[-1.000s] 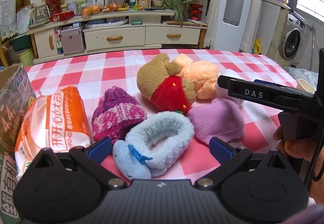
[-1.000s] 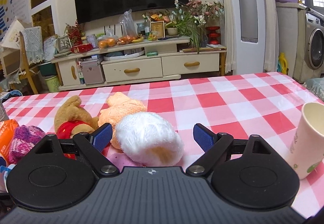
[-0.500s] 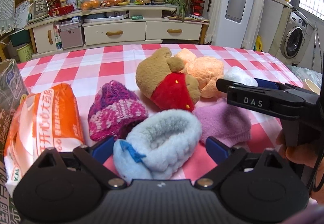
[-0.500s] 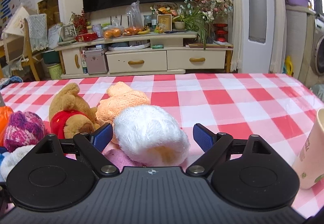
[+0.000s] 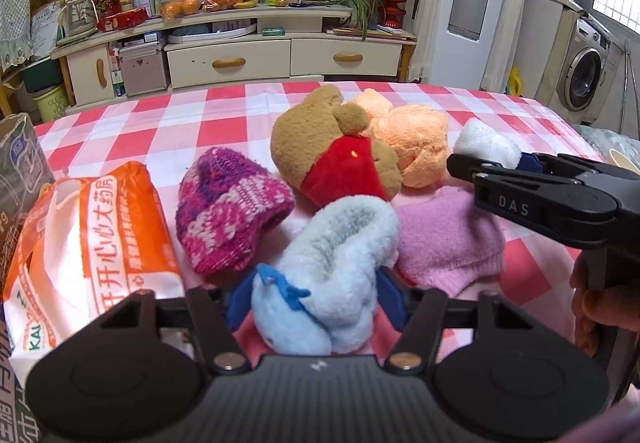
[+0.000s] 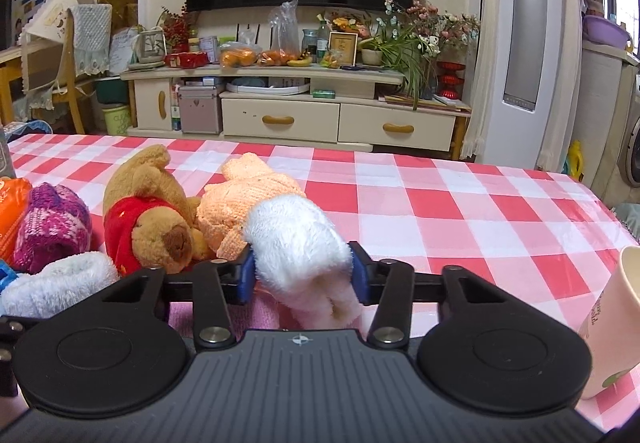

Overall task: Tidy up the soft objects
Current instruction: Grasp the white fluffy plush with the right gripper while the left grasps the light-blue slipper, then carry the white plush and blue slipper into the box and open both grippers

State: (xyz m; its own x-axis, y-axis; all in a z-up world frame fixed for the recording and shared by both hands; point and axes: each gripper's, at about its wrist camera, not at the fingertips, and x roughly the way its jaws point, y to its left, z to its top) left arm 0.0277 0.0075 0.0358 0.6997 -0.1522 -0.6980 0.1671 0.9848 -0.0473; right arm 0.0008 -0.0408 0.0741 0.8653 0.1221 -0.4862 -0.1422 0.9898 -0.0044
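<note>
Left claw point(image 5: 310, 297) pinches the fluffy pale-blue sock point(image 5: 332, 267), right claw point(image 6: 304, 273) the fuzzy white sock point(image 6: 298, 243); shallow-looking grips may slip when lifted.

Bear point(image 5: 332, 159) behind slipper point(image 5: 332, 267), between hat point(image 5: 228, 211) and sock point(image 5: 448, 243)

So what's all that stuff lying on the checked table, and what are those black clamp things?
Light blue fluffy sock: 1, near left, between clamp pads.
White fluffy sock: 1, right of centre, between clamp pads.
Pink sock: 1, beside the blue one.
Purple knit hat: 1, left of centre.
Teddy bear: 1, brown, red shirt, centre.
Peach plush: 1, behind bear.
Orange-white bag: 1, left edge.
Paper cup: 1, cream, right edge.
Left gripper: black, blue pads, closed.
Right gripper: same, closed.
</note>
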